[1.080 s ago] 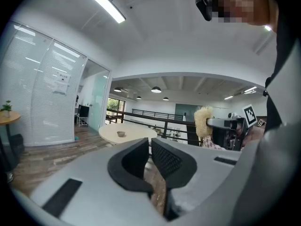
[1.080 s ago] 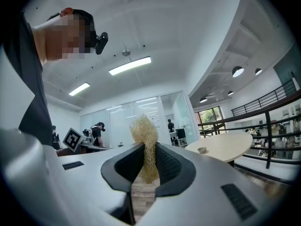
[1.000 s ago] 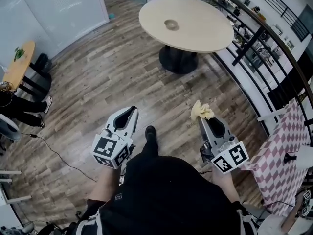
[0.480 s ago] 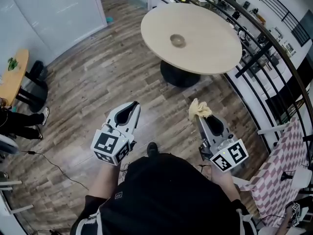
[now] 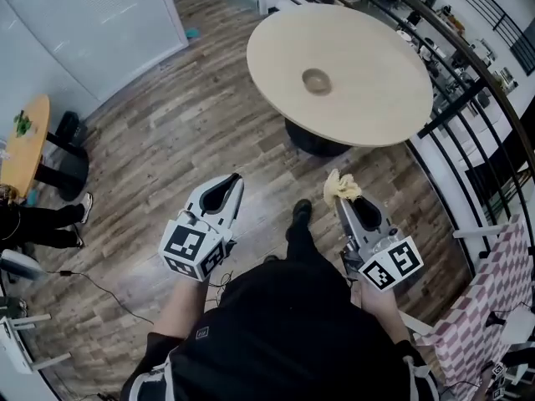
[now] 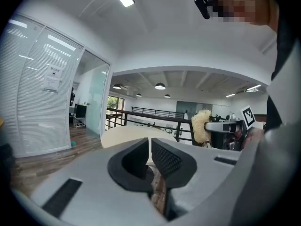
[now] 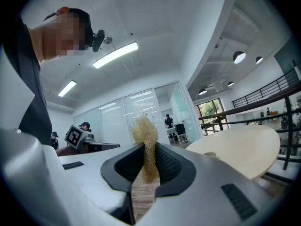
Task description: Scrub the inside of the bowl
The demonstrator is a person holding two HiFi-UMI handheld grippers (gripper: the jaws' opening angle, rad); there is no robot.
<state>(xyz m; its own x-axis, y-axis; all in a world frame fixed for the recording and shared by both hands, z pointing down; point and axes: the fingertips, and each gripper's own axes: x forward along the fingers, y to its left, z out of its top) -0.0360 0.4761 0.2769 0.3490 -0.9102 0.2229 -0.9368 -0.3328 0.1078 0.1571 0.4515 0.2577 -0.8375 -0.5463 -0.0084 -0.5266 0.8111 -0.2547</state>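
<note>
only head view shows bowl (image 5: 316,80) interior

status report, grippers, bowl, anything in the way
Left gripper shut, empty. Right gripper shut on scrubber. Bowl on round table ahead, not yet reached. Nothing seen blocking the way.

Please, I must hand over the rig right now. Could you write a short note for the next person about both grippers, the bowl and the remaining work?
Left gripper: shut, empty.
Right gripper: shut on the yellow scrubber.
Bowl: alone on the round table, ahead of both grippers and apart from them.
Done: scrubber is in the grip.
Left: reach the table, probably steady the bowl, scrub its inside.
</note>
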